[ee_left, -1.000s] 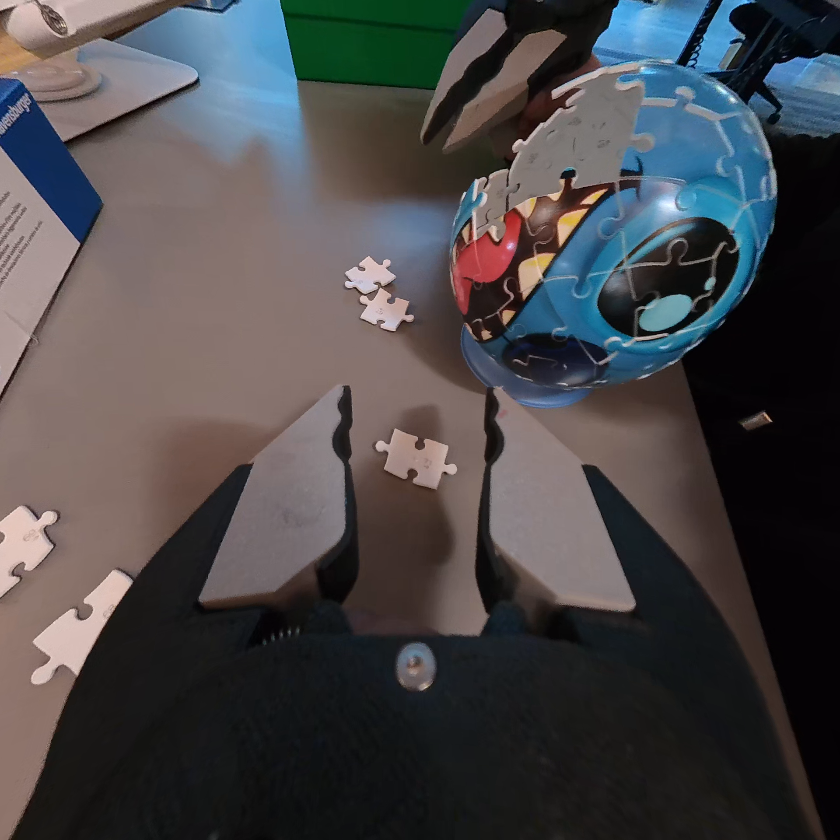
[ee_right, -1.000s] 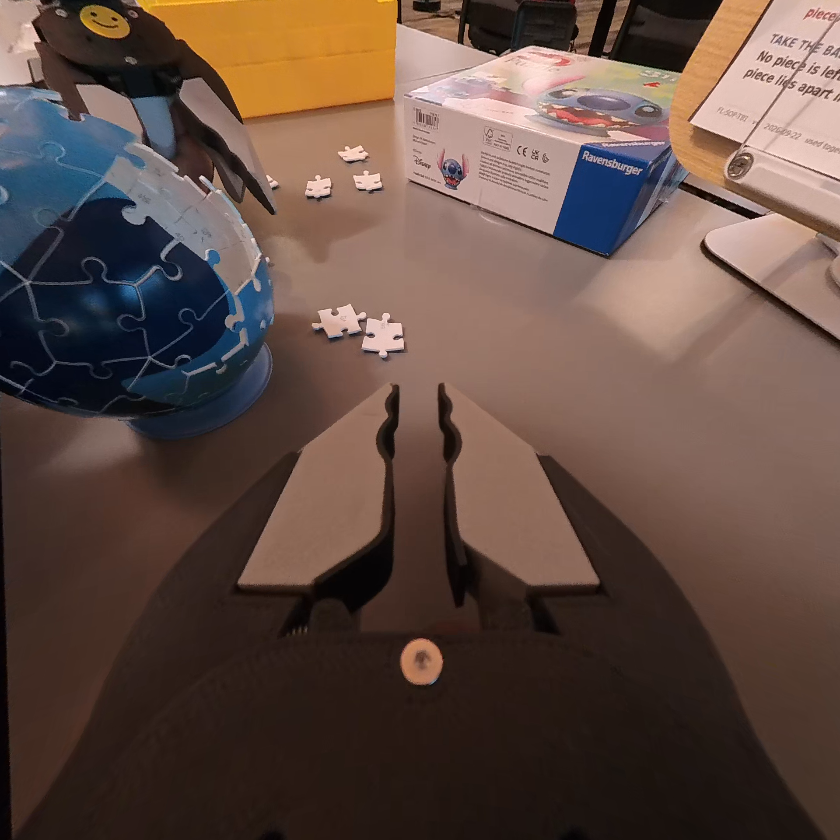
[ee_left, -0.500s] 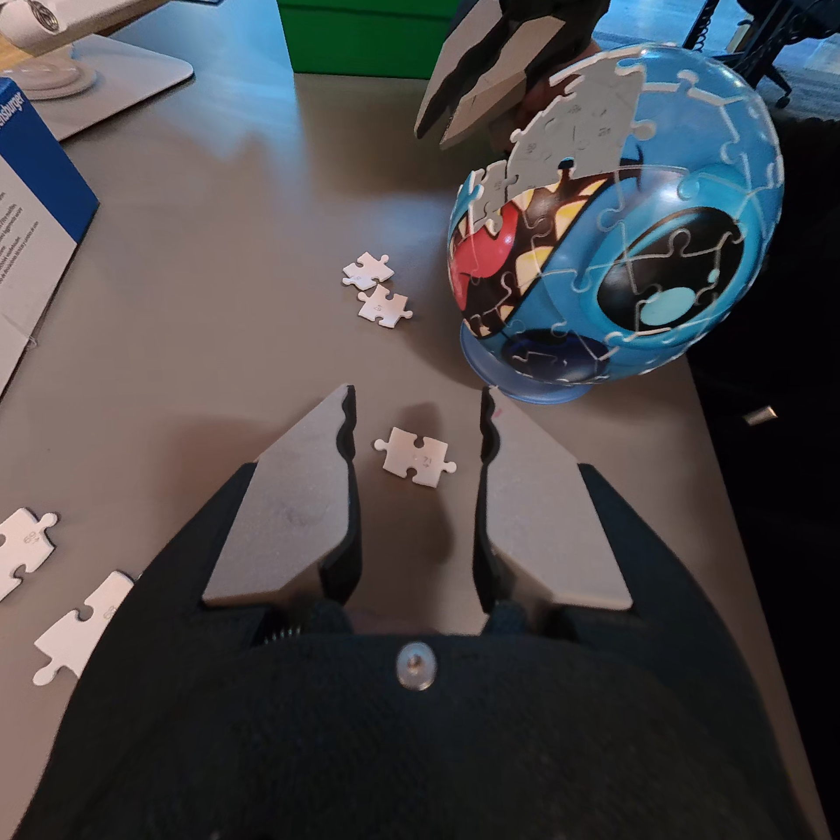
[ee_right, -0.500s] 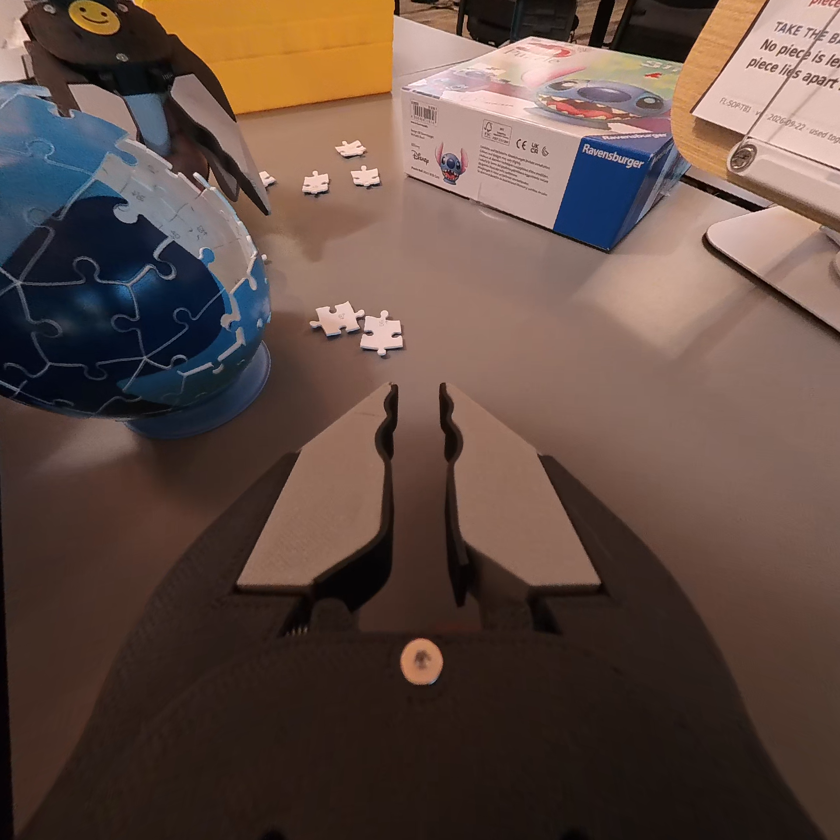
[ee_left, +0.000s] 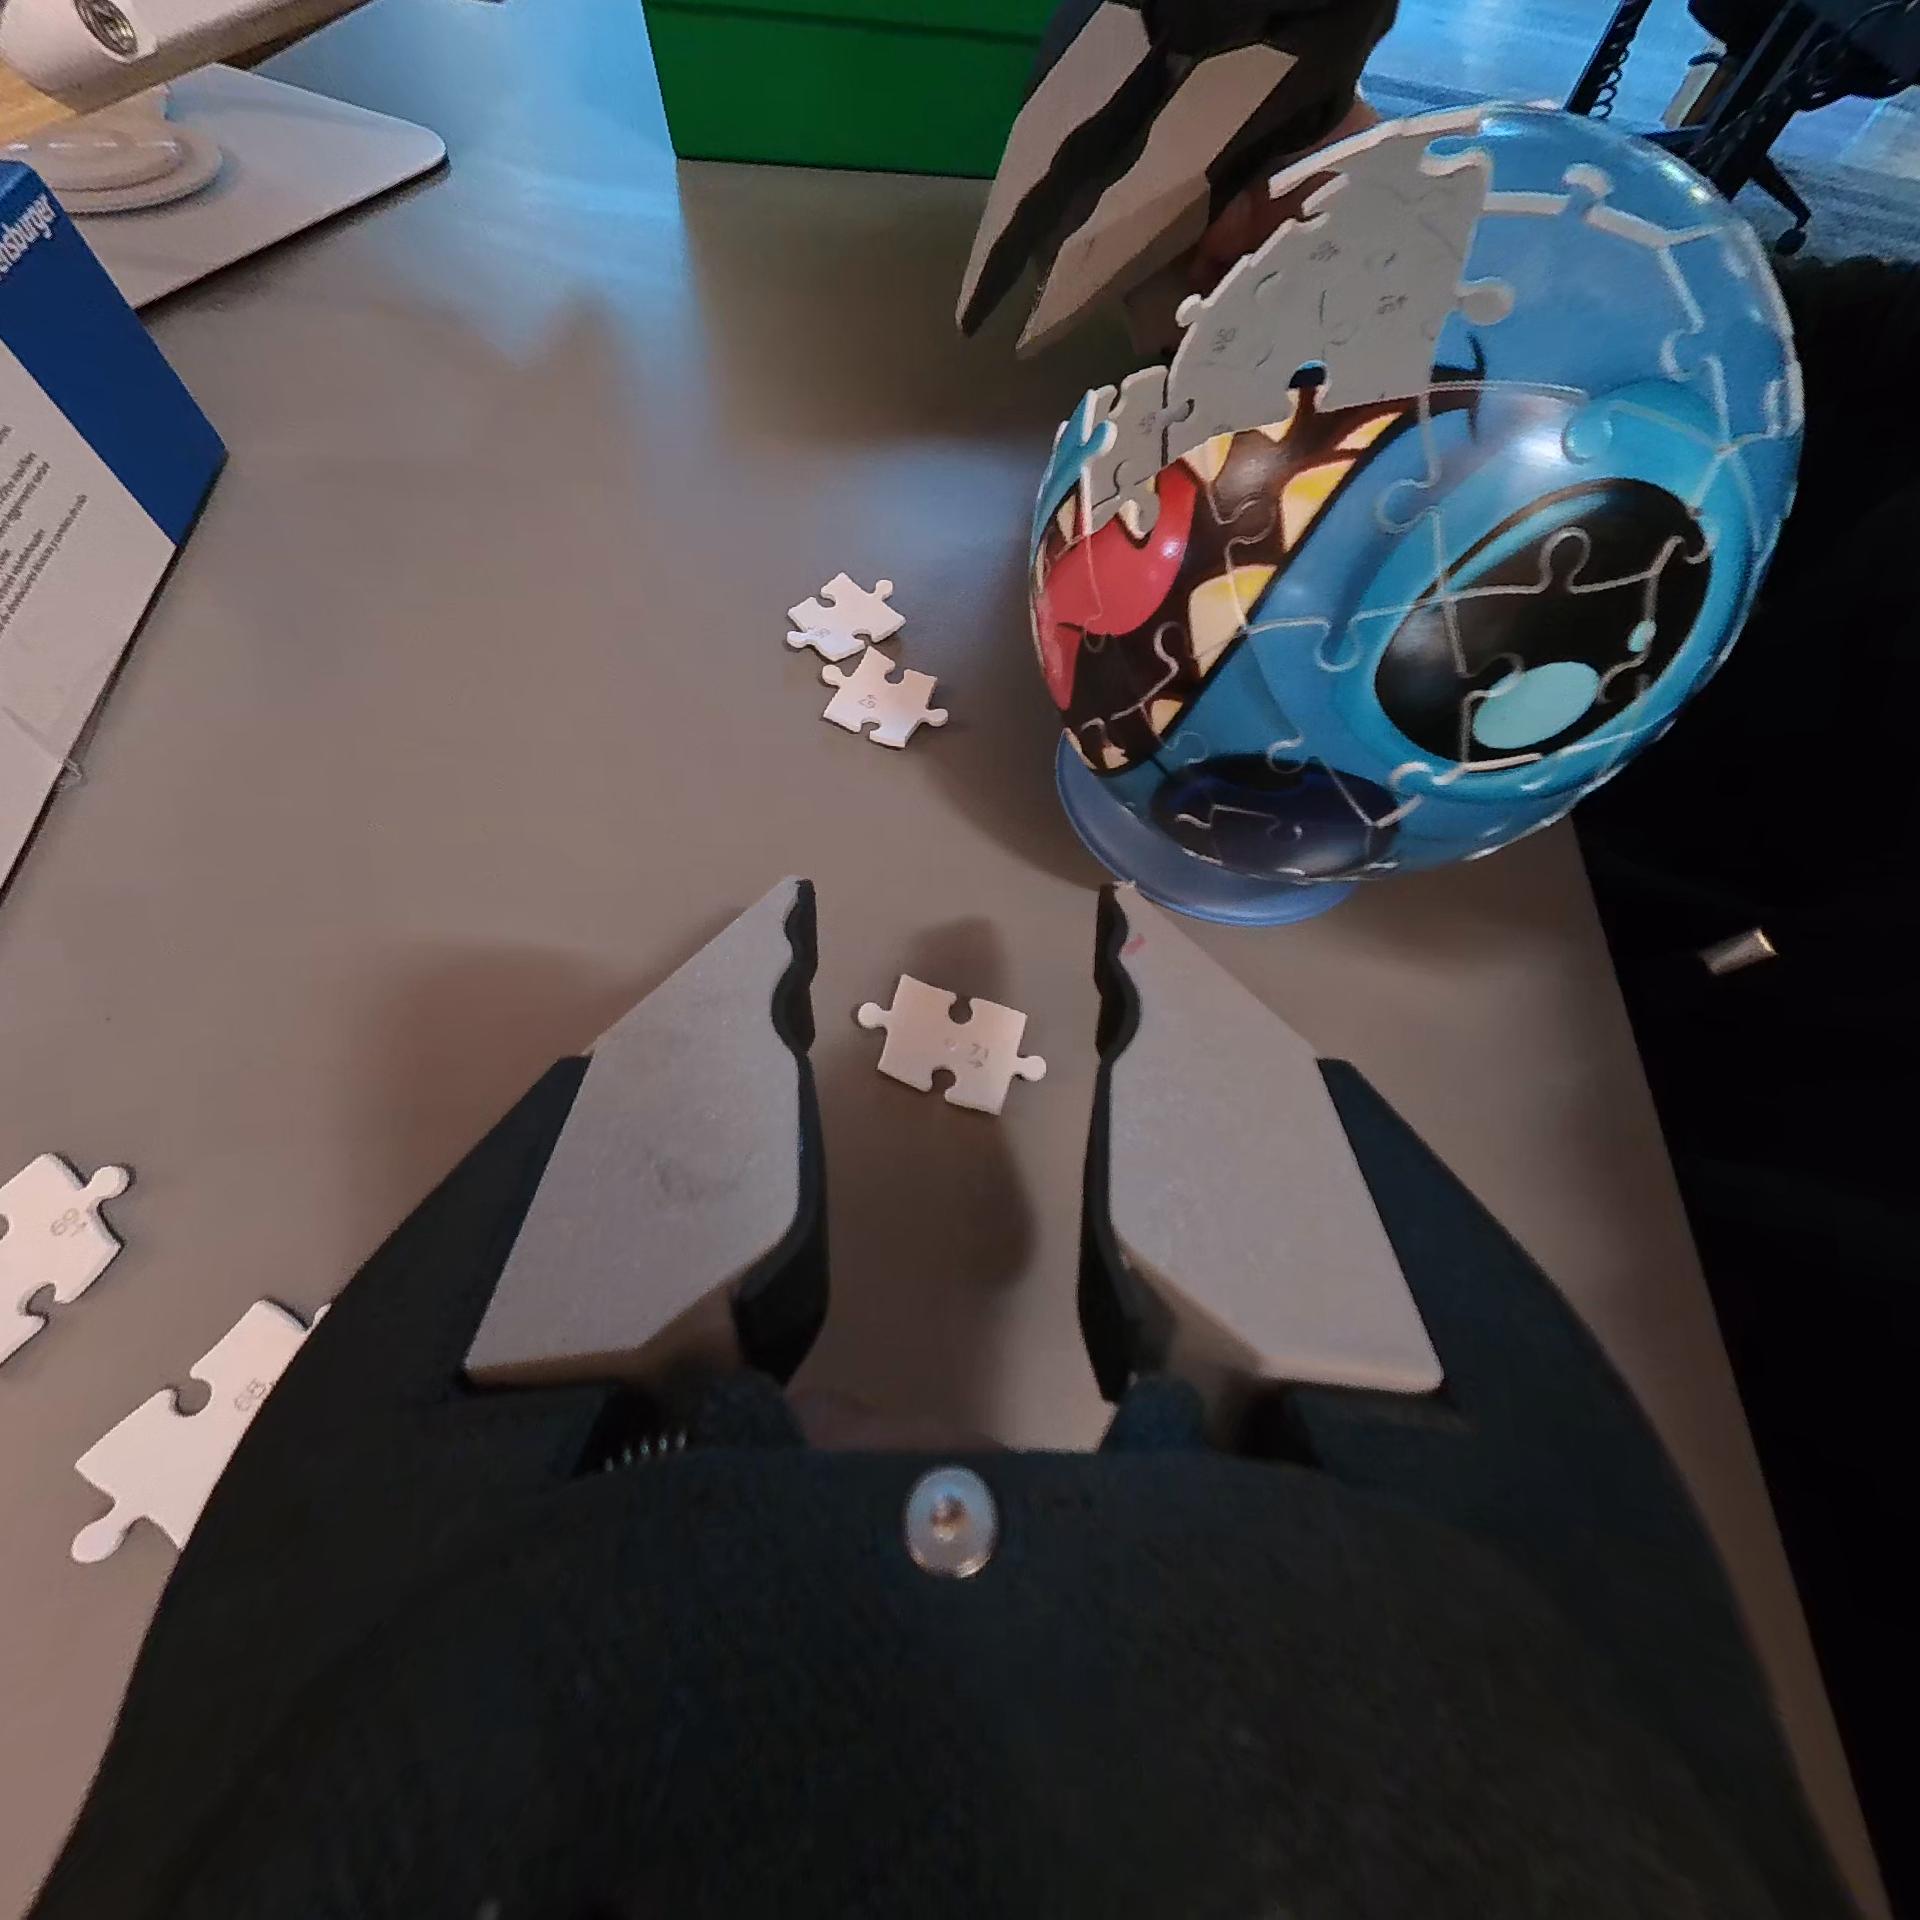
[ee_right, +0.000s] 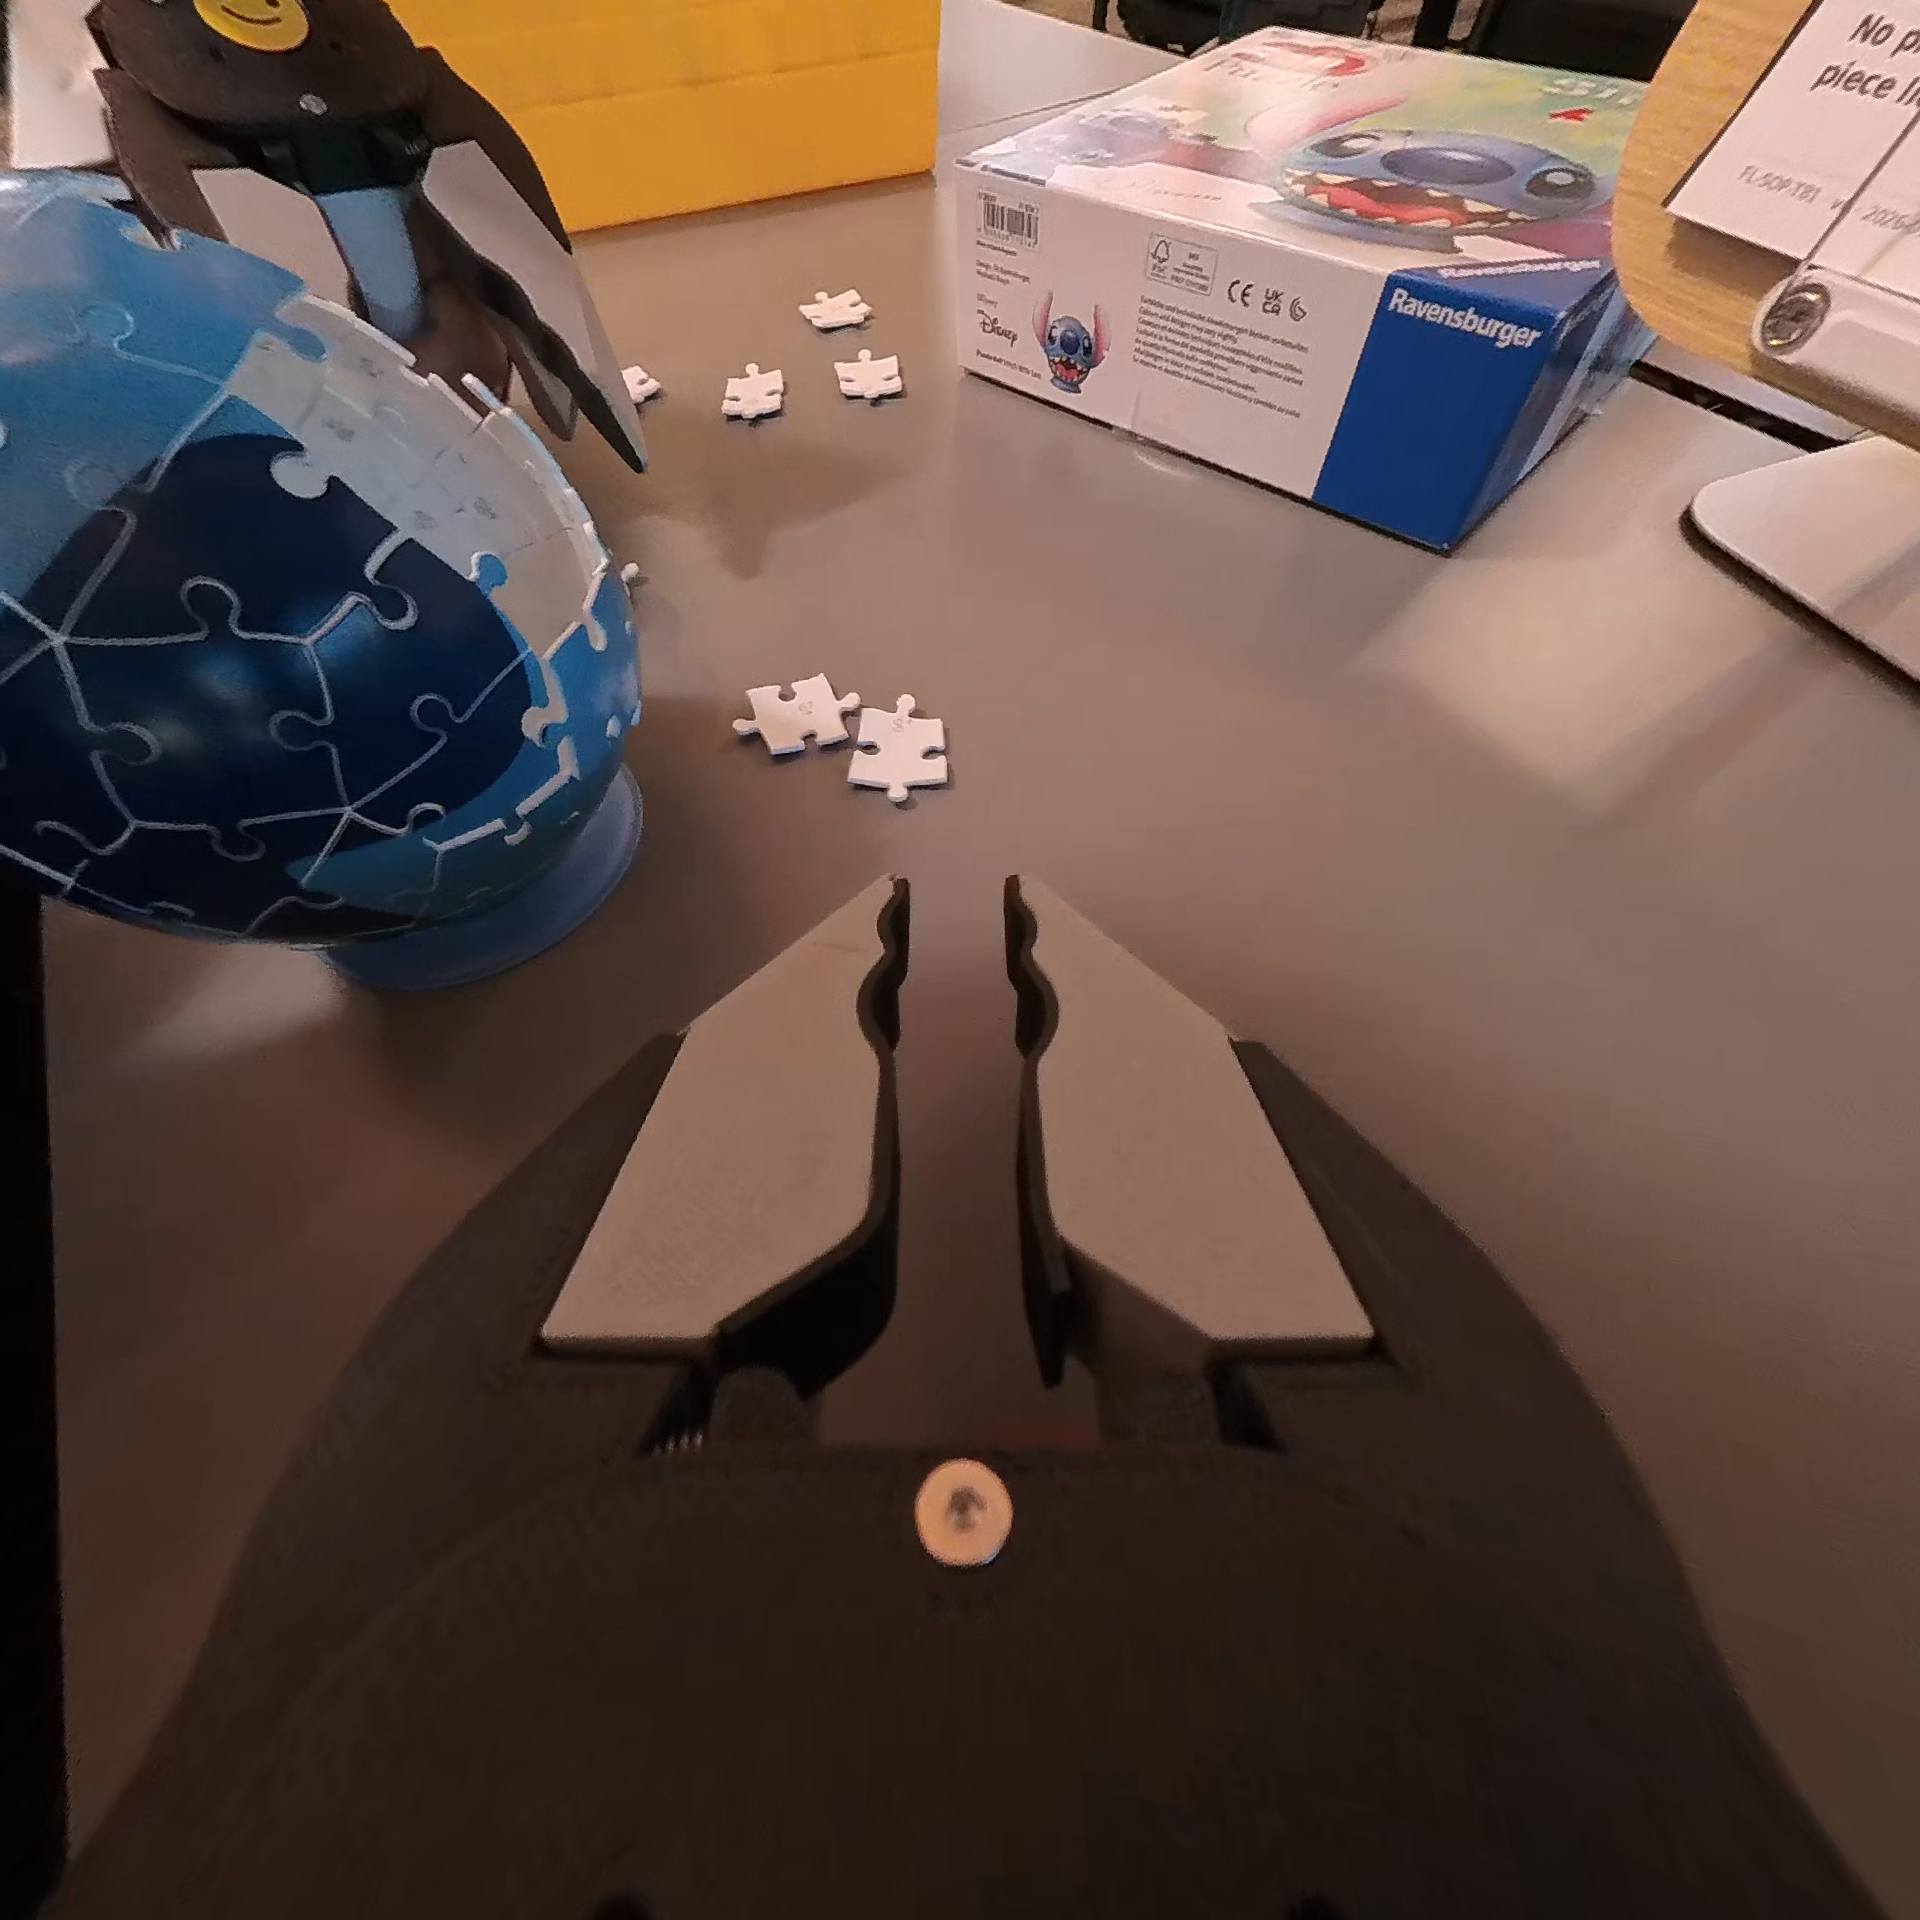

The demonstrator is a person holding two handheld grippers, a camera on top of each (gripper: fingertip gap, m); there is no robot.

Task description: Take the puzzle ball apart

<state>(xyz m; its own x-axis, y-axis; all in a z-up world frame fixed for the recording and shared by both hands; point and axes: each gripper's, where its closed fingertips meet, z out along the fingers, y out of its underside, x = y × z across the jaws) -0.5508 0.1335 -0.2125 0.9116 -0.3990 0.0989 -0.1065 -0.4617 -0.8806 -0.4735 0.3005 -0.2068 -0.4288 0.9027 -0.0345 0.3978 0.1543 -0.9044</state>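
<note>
The puzzle ball (ee_left: 1455,571) is blue with a toothy mouth and sits tilted on a blue stand (ee_left: 1226,894) near the table's right edge. Its top left is open, and white piece backs show at the rim. My left gripper (ee_left: 954,914) is open and empty, just left of the stand, with a loose white piece (ee_left: 951,1044) on the table between its fingers. My right gripper (ee_right: 954,899) is empty, its jaws a narrow gap apart, low over the table to the right of the ball (ee_right: 260,675). It also shows beyond the ball in the left wrist view (ee_left: 997,327).
Two loose pieces (ee_left: 868,665) lie left of the ball, and more (ee_left: 52,1247) lie at the near left. The puzzle box (ee_right: 1299,343) lies at the back right. A yellow bin (ee_right: 727,104), a green bin (ee_left: 831,73) and a sign stand base (ee_right: 1818,540) border the table. My hands' fingertips stand some 20 cm from each other.
Both views have shifted only slightly. The jaws keep the same openings. Nothing was taken hold of or let go.
</note>
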